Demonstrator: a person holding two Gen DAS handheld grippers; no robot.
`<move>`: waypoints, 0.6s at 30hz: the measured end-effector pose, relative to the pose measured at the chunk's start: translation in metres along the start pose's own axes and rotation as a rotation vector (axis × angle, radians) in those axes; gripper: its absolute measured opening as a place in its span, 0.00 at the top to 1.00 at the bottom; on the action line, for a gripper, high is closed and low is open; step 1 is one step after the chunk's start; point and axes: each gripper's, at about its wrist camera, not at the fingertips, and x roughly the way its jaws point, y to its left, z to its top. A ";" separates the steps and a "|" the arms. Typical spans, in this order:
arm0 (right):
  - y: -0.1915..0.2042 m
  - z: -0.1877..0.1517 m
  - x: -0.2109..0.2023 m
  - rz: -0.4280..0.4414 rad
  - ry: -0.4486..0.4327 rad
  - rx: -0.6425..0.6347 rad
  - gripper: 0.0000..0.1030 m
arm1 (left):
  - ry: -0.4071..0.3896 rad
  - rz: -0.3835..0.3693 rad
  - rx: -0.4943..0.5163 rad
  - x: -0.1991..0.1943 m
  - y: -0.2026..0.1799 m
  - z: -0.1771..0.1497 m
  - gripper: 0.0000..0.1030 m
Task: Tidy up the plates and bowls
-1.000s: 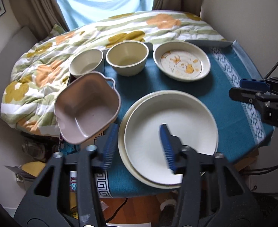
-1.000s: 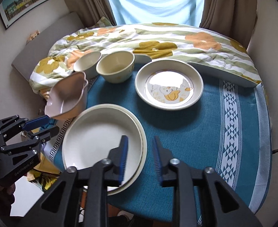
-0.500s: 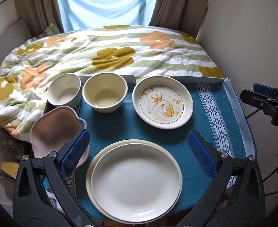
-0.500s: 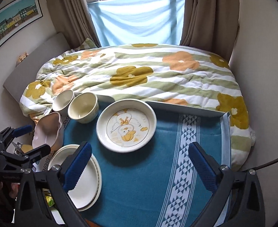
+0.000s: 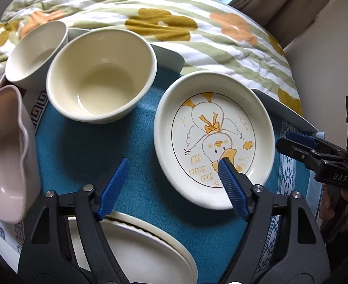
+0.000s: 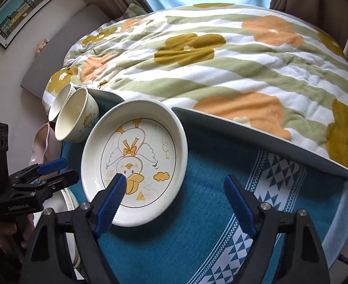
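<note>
Teal woven cloth [image 5: 79,146] covers our bench, a floral quilt [image 6: 221,59] behind it. We see three bowls: two round glossy cream ones [image 5: 100,80] [image 5: 35,52] and a wavy pink one [image 5: 3,156]. Two plain plates [image 5: 136,248] sit stacked. Our duck plate [image 5: 214,139] lies under both grippers: left gripper [image 5: 174,184] and right gripper [image 6: 174,201] each hang wide open, empty, one finger over its rim.

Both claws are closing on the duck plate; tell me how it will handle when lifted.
The duck plate looks glazed, so probably slippery between pads. Its raised rim should give purchase. Likely rigid and breakable, with the cream bowl close by.
</note>
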 end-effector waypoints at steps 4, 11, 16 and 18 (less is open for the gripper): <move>-0.003 0.006 0.023 0.048 0.045 -0.041 0.52 | 0.023 0.003 -0.037 0.019 0.004 0.001 0.56; 0.000 0.011 0.038 0.060 0.049 -0.097 0.78 | 0.037 0.012 -0.047 0.029 0.010 0.002 0.82; -0.004 0.012 0.042 0.044 0.051 -0.097 0.87 | 0.045 -0.001 -0.042 0.032 0.006 0.002 0.85; -0.006 0.012 0.044 0.055 0.055 -0.090 0.87 | 0.041 0.001 -0.040 0.032 0.006 0.002 0.85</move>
